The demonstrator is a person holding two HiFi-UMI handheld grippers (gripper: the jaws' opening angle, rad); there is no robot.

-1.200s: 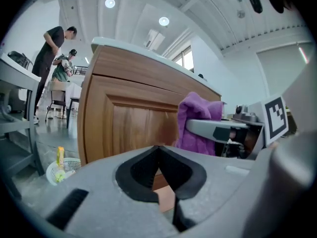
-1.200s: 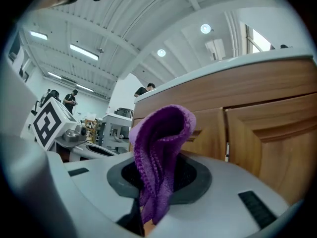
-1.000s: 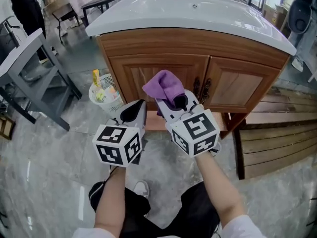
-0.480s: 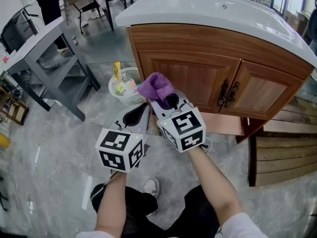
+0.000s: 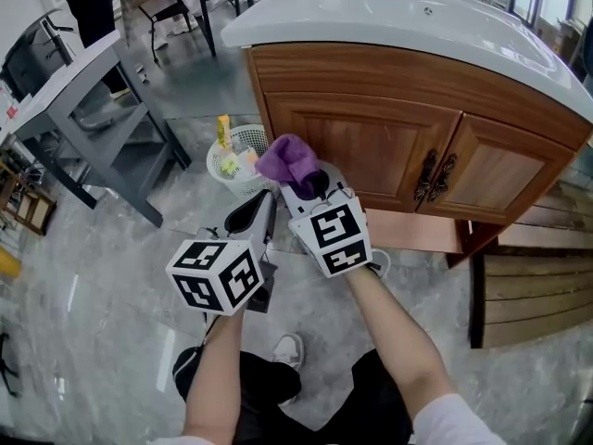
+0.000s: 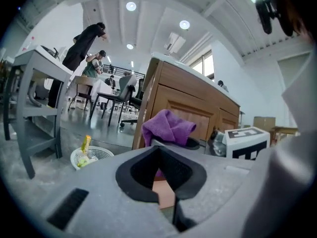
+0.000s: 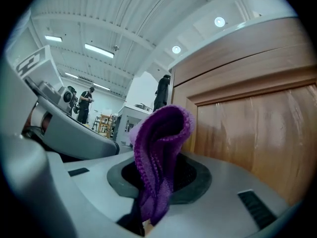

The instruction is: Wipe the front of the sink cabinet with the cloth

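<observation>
Near cabinet [image 5: 371, 146] left edge, purple cloth [image 5: 289, 160]

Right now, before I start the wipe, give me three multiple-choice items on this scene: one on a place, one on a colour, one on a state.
1. Where does the white basket stand?
A) on the countertop
B) on the floor by the end of the sink cabinet that is at the head view's left
C) inside the cabinet

2. What colour is the cloth?
A) green
B) white
C) purple

3. How is the right gripper?
A) shut on the cloth
B) open and empty
C) shut on a bottle

Answers:
1. B: the head view shows it on the floor beside that end.
2. C: it is purple in all three views.
3. A: the right gripper view shows the cloth pinched between its jaws.
</observation>
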